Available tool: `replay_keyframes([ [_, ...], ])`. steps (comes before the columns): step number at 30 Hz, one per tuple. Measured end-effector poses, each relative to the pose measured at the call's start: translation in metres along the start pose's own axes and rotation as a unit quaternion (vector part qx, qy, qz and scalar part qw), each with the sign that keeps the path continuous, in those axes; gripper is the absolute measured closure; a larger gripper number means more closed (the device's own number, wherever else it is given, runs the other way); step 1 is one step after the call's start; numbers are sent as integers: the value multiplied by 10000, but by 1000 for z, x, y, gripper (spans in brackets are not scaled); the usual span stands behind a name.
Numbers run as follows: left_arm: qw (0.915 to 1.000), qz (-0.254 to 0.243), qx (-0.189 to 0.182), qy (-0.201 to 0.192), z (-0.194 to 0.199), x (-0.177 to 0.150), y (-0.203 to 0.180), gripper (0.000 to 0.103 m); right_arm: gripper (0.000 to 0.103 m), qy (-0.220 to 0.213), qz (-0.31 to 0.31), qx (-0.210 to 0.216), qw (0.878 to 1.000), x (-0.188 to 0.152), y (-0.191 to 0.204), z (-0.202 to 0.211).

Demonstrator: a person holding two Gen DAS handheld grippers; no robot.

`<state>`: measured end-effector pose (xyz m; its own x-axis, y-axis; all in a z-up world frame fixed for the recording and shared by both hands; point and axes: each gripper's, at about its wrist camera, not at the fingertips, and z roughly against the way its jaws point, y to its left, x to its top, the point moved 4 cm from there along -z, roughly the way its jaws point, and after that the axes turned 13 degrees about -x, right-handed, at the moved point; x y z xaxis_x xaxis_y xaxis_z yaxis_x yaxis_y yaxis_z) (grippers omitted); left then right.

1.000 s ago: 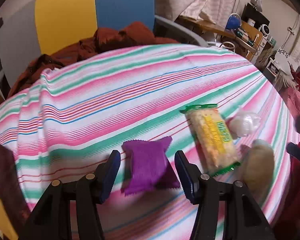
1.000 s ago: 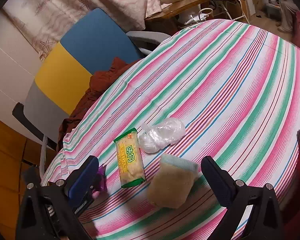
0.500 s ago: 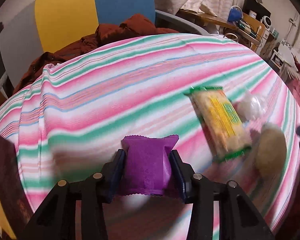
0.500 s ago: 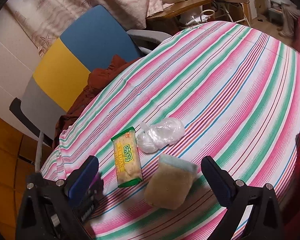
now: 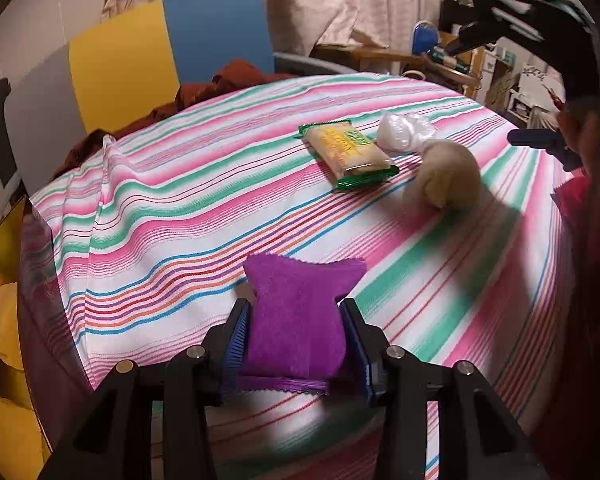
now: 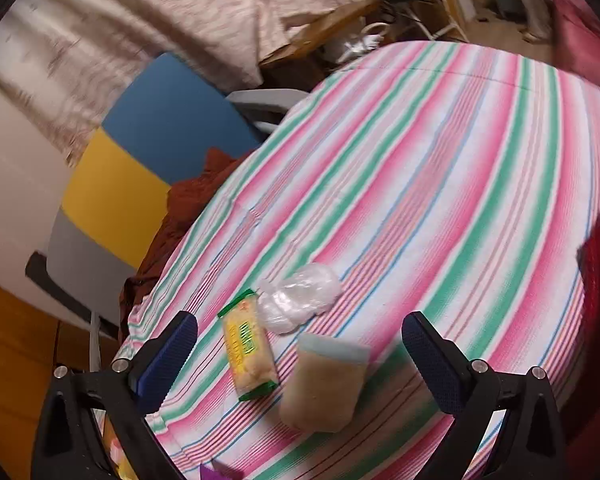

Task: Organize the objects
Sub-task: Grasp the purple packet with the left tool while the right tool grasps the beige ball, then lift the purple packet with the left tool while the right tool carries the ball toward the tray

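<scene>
Clamping a crinkle-edged purple foil snack packet (image 5: pixel 296 320) between its blue-padded jaws, the left gripper (image 5: pixel 296 344) fills the bottom centre of the left wrist view, with the packet raised a little above the striped pink, green and white tablecloth (image 5: pixel 172 216). The packet's serrated top edge fans out beyond the fingertips, and its lower seam sits between the black finger arms.

In the right wrist view, the right gripper (image 6: pixel 300 356) occupies the lower part of the frame with its two blue-padded fingers (image 6: pixel 168 356) spread wide apart and holding nothing. Between them, lower centre, lies a tan scouring sponge with a pale blue backing (image 6: pixel 324 388). Just to its left is a green-edged clear packet of yellow crackers (image 6: pixel 248 356), lying at a slant. Just above these sits a crumpled clear plastic bag (image 6: pixel 296 300), touching the cracker packet's upper end. A sliver of purple shows at the bottom edge of this frame.

Farther back, at the far edge of the table in the upper left of both frames, a rust-brown cloth (image 5: pixel 228 80) is bunched against a chair with a yellow and blue backrest (image 5: pixel 168 48). Behind it hangs a pale patterned curtain (image 5: pixel 332 4). In the upper right of the left wrist view, the black frame of the other gripper is seen beside a cluttered wooden desk (image 5: pixel 380 56).
</scene>
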<state>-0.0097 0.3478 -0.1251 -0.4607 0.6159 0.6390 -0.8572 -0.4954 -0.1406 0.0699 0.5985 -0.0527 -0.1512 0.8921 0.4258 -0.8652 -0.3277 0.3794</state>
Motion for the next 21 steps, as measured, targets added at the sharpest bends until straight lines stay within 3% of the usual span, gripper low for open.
replay_keyframes([
  [5, 9998, 67, -145, -104, -1, 0, 5, 57, 0, 40, 107, -239, 9996, -3, 2, -3],
  [13, 9994, 111, -256, -192, -2, -2, 7, 57, 0, 247, 1273, -747, 9887, -13, 40, -9],
  [16, 9992, 140, -308, -225, 0, -4, 6, 57, 0, 516, 1384, -664, 9868, -18, 45, -15],
  [21, 9990, 146, -330, -252, 1, -6, 7, 57, 0, 1015, 1349, -891, 9816, -34, 32, -39],
])
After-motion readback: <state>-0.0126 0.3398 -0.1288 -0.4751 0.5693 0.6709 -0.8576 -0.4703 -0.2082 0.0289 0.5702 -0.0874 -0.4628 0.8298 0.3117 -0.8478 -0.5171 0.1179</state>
